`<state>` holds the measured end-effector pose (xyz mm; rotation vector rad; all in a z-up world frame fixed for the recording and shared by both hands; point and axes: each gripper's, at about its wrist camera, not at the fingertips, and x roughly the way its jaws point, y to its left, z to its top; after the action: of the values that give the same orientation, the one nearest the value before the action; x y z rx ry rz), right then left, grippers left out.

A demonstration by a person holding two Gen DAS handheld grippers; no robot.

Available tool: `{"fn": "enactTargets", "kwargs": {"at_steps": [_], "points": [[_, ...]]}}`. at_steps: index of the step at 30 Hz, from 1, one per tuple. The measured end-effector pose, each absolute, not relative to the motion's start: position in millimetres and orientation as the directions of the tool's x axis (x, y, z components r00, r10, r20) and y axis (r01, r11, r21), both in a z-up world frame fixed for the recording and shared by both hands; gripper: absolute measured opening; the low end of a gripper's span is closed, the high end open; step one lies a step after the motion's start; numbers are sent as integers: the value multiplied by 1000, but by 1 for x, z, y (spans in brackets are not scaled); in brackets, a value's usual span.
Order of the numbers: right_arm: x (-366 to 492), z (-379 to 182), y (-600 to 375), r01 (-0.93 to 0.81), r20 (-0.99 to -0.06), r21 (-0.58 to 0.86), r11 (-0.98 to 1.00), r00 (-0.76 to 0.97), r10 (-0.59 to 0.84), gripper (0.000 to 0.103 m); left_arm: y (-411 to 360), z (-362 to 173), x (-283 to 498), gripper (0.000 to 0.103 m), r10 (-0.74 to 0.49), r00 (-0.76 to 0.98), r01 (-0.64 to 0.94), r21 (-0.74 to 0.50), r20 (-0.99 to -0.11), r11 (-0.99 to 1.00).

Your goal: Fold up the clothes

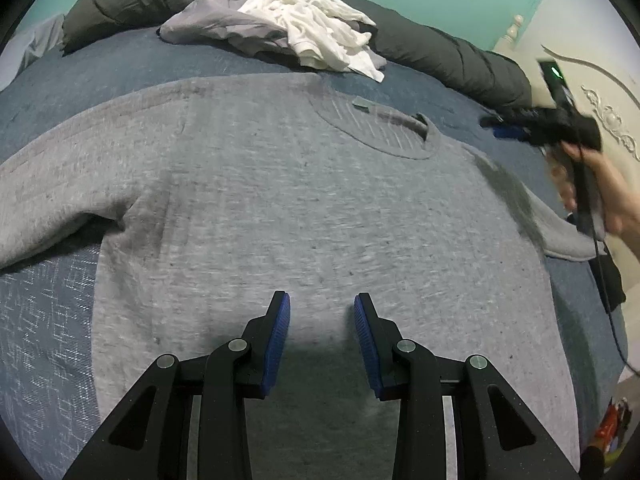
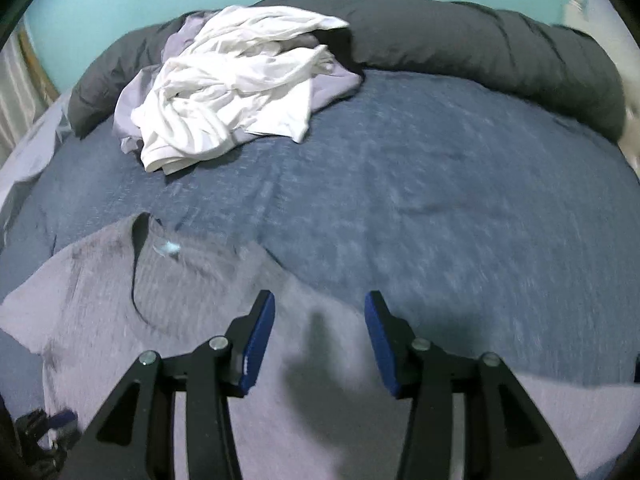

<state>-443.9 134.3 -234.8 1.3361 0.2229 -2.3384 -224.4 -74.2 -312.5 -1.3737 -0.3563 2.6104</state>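
A grey knit sweater (image 1: 280, 200) lies spread flat on the blue bedcover (image 1: 44, 320), neckline (image 1: 384, 128) toward the far side, one sleeve stretched left. My left gripper (image 1: 322, 300) hovers open over the sweater's lower body, nothing between its blue pads. My right gripper (image 2: 319, 300) is open above the sweater's shoulder (image 2: 304, 360) near the collar (image 2: 152, 280), also holding nothing. In the left wrist view the right gripper (image 1: 504, 128) appears blurred at the right, held by a hand (image 1: 608, 192).
A crumpled pile of white (image 2: 224, 92) and lilac clothes (image 1: 224, 28) sits at the far side of the bed. A dark grey duvet roll (image 2: 500, 52) runs along the back edge. Turquoise wall behind; a cream carved headboard (image 1: 600, 92) at right. Open bedcover (image 2: 440, 200) lies beyond the sweater.
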Motion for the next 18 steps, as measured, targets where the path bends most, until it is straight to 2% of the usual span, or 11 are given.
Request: {"fn": "enactTargets", "kwargs": {"at_steps": [8,12,16,17,18], "points": [[-476,-267,75,445,-903,-12,-895,-389,-182,48,-79,-317,-225,38,265,-549,-45,-289,-793,-956],[-485,-280,66,439,-913,10,-898,-362,-187,48,-81,-316,-226,39,278,-548,-50,-301,-789,-952],[-482,-288,54,474,-919,-33,-880,-361,-160,47,-84,-315,-226,39,279,-556,-46,-306,-783,-951],[-481,-290,52,476,-919,-43,-878,-363,-151,40,-84,-315,-226,39,280,-556,-45,-308,-783,-950],[-481,-292,50,479,-920,-51,-877,-364,-145,23,-84,-315,-226,39,281,-556,-44,-309,-783,-950]]}}
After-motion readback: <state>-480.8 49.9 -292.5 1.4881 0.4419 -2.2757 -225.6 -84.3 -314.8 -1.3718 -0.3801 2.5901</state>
